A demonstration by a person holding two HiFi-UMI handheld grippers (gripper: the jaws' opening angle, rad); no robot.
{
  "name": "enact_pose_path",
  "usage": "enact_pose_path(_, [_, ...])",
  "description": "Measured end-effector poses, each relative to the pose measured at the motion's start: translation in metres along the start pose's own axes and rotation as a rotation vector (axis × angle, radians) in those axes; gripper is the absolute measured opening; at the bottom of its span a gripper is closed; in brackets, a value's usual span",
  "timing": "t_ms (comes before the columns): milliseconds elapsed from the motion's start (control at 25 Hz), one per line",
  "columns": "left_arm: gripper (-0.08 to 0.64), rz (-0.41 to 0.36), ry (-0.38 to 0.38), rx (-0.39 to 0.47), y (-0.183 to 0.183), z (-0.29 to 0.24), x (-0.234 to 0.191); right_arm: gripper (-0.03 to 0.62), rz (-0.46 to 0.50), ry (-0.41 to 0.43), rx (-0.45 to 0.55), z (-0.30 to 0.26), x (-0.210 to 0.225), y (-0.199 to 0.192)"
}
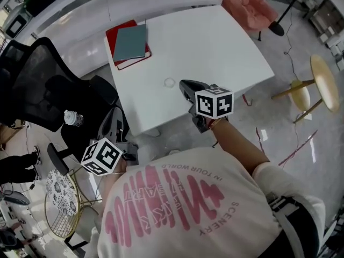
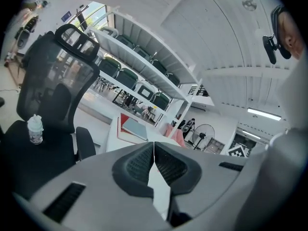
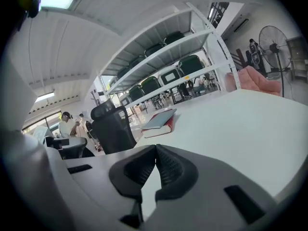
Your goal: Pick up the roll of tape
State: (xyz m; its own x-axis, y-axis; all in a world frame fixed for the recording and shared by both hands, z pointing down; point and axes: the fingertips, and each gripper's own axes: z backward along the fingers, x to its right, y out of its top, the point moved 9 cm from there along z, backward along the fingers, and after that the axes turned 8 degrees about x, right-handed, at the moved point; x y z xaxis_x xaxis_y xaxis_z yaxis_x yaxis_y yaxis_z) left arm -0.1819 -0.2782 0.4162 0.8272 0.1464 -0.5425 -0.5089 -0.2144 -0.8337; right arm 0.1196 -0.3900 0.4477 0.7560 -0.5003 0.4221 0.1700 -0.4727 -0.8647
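A small clear roll of tape (image 1: pixel 170 82) lies flat on the white table (image 1: pixel 215 47), near its middle. My right gripper (image 1: pixel 183 84) reaches over the table's near edge, its tips just right of the roll and apart from it. Its jaws are shut with nothing between them (image 3: pixel 155 147), and the roll does not show in the right gripper view. My left gripper (image 1: pixel 128 156) is low at the left, below the table's near corner. Its jaws are shut and empty too (image 2: pixel 154 143).
A red book with a grey-green notebook on top (image 1: pixel 129 43) lies at the table's far left corner. A black office chair (image 1: pixel 48 85) with a water bottle (image 1: pixel 71 117) on its seat stands to the left. A pink chair (image 1: pixel 247 4) and a round wooden stool (image 1: pixel 317 85) stand to the right.
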Motion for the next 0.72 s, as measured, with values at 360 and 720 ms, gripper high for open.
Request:
enact_pose_path(360, [0.025, 0.021, 0.109, 0.030, 0.003, 0.004, -0.019, 0.015, 0.107, 0.042, -0.213, -0.063, 0.024, -0.004])
enact_pose_path(720, [0.025, 0.047, 0.204, 0.042, 0.003, 0.011, -0.037, 0.140, 0.221, 0.071, -0.341, -0.108, 0.040, -0.010])
